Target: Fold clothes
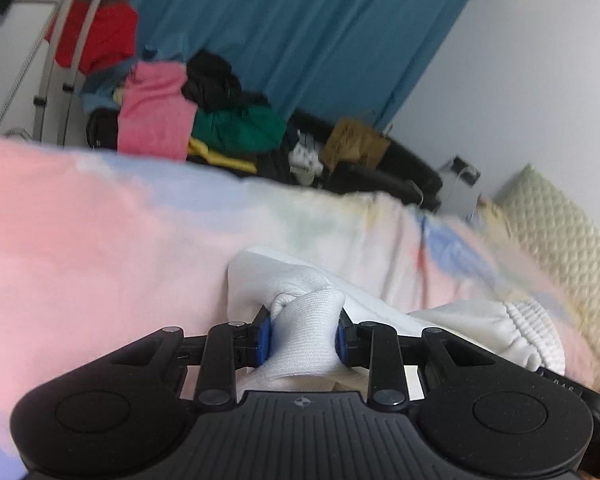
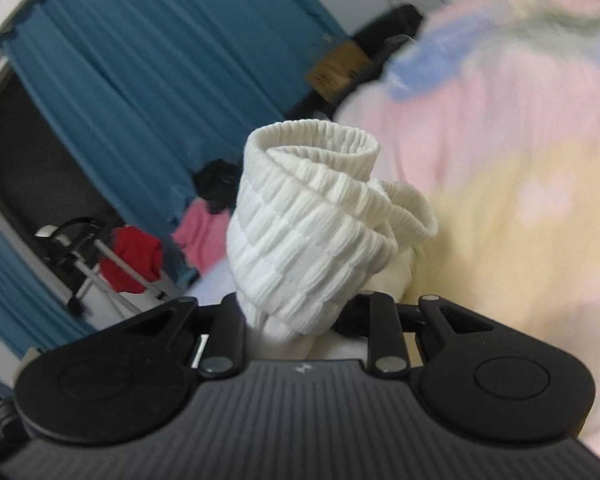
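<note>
Left claw (image 1: pixel 304 338): black linkage, blue pads (image 1: pixel 265 338); pinching a bunched fold of a white garment (image 1: pixel 300 280) between the pads. The cloth bulges out ahead of the fingers and runs down behind them.

Right claw (image 2: pixel 296 316): black linkage; fingertips hidden by cloth; pinching the garment's ribbed, elasticated band (image 2: pixel 300 216), which stands up from the jaws in a curled, twisted roll.

White garment: held by both claws and partly lying on the bed. In the left view, a gathered elastic band (image 1: pixel 528 328) sits at right, just beside the left claw, resting on the bedcover. Which kind of garment it is cannot be told.

Bedcover (image 1: pixel 100 240): pastel pink, blue, yellow and white blotches; under the garment in the left view, filling the right half of the right view (image 2: pixel 500 160), blurred.

Pillow (image 1: pixel 560 232): cream, quilted; far right of the bed.

Clothes heap (image 1: pixel 204 116): beyond the bed; pink, black, green and yellow pieces piled together, well apart from the claws.

Red cloth (image 1: pixel 104 40): behind metal stand legs (image 1: pixel 60 48), left of the heap.

Curtain (image 1: pixel 300 28): teal, hanging behind the heap.

Brown box (image 1: pixel 354 142): on dark furniture right of the heap.

Wall (image 1: pixel 520 80): plain pale grey, right of the curtain.
</note>
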Action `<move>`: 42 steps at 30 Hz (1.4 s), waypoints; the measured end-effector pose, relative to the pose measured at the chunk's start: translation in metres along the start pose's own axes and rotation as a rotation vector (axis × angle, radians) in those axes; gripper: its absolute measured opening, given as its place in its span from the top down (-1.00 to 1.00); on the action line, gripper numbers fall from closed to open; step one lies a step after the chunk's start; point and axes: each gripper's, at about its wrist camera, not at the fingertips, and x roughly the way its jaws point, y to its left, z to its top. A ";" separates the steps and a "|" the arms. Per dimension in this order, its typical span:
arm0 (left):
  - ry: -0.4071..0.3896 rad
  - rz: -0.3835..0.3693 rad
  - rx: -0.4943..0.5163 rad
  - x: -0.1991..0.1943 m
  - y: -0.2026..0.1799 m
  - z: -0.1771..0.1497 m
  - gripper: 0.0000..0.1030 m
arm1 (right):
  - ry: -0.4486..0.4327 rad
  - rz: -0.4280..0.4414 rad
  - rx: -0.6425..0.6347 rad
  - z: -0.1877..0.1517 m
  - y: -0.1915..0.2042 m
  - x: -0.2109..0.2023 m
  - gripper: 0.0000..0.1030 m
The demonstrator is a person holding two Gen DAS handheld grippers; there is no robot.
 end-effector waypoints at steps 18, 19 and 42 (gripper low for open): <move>-0.002 0.202 0.249 -0.070 -0.021 -0.049 -0.64 | 0.126 -0.248 -0.015 -0.032 -0.007 -0.063 -0.18; -0.012 0.203 0.258 -0.083 -0.029 -0.045 -0.69 | 0.127 -0.252 -0.047 -0.029 -0.001 -0.073 -0.18; -0.280 0.163 0.418 -0.385 -0.156 -0.126 -0.99 | -0.163 0.011 -0.583 -0.062 0.121 -0.314 -0.69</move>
